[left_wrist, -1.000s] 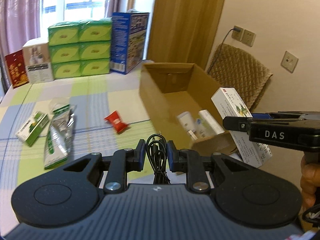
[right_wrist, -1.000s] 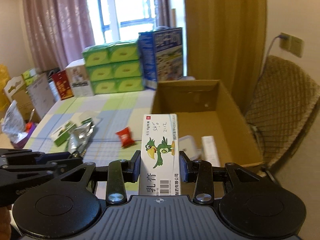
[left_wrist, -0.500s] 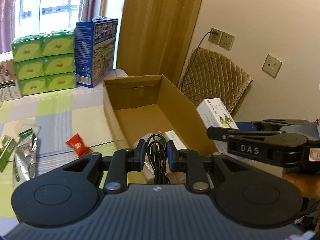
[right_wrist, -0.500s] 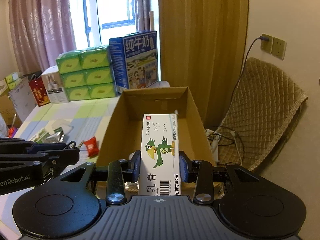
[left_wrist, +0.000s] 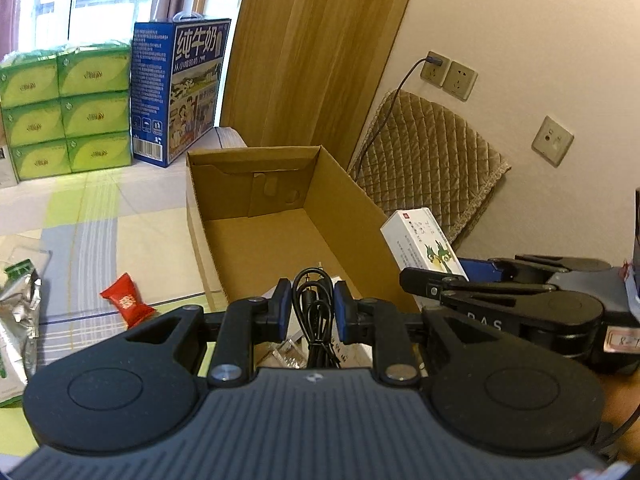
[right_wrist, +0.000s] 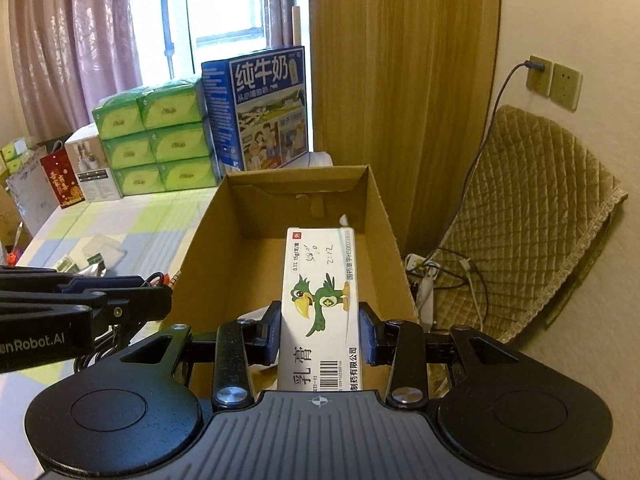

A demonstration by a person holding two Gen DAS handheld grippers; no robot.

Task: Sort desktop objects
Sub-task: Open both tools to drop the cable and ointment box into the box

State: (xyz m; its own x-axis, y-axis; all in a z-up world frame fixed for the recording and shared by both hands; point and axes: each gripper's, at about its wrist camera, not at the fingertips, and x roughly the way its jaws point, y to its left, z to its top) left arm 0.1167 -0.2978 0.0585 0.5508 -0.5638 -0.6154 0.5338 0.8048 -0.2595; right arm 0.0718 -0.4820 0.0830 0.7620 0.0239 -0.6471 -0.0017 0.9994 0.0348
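My left gripper (left_wrist: 309, 312) is shut on a coiled black cable (left_wrist: 314, 316) and hangs over the near end of an open cardboard box (left_wrist: 340, 208). My right gripper (right_wrist: 320, 330) is shut on a white ointment box with a green bird (right_wrist: 320, 300), held over the same cardboard box (right_wrist: 376, 216). In the left wrist view the ointment box (left_wrist: 424, 242) shows at the right, above the carton's right wall. White items lie on the carton floor, mostly hidden behind my left fingers. A red candy (left_wrist: 126, 300) and a silver-green pouch (left_wrist: 16, 320) lie on the checked tablecloth.
Green tissue packs (left_wrist: 64, 108) and a blue milk carton (left_wrist: 176, 88) stand at the table's far edge. A quilted chair (right_wrist: 528, 216) is right of the carton, with wall sockets (right_wrist: 554, 82) and a cable above. Small boxes and a pouch (right_wrist: 92, 256) lie left.
Both grippers swung right and forward, from over the tablecloth to over the cardboard box. Each kept its hold, left on the cable and right on the ointment box.
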